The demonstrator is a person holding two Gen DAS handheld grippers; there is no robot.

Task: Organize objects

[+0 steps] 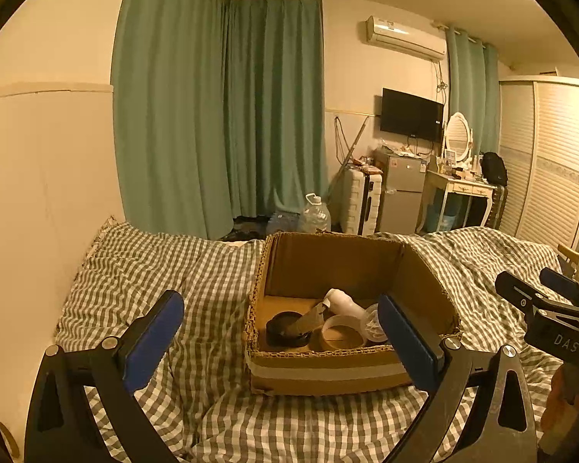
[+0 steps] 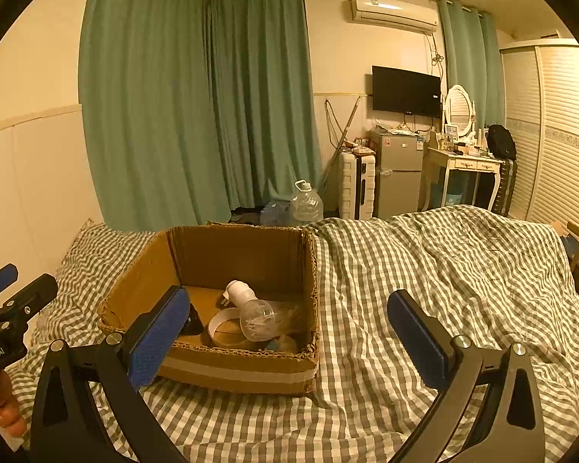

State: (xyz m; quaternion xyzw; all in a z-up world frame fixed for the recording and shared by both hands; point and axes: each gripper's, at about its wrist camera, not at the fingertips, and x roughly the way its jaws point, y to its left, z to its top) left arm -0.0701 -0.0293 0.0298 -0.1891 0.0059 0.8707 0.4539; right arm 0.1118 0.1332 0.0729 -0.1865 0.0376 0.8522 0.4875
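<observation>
Blue-padded fingers of the left gripper point(image 1: 280, 341) fill the near edge of its own view, spread wide with nothing between them; the left pad hangs over the checked bedcover point(image 1: 197, 277) and the right pad overlaps the near right corner of the cardboard box point(image 1: 328, 372). From the right wrist camera, this gripper shows at the far left edge, level and pointing toward the box, with a bit of the person's hand point(image 2: 4, 413) below it.

Similarly, the right gripper point(image 2: 287, 333) has its jaws wide apart and holds nothing; its left pad lies over the box's near left corner, its right pad over bare cover to the right of the box. In the left wrist view it enters from the right edge, tilted slightly up.

Both grippers sit low and near, aimed at the far wall, side by side with the box between them.

Inside the open box lie a clear bulb-shaped bottle with a white neck point(image 2: 253, 308), on its side, a roll of tape point(image 1: 343, 333) lying flat, and a dark round lid point(image 1: 287, 328) at the left. A brown piece leans between lid and bottle; what it is cannot be told.
</observation>
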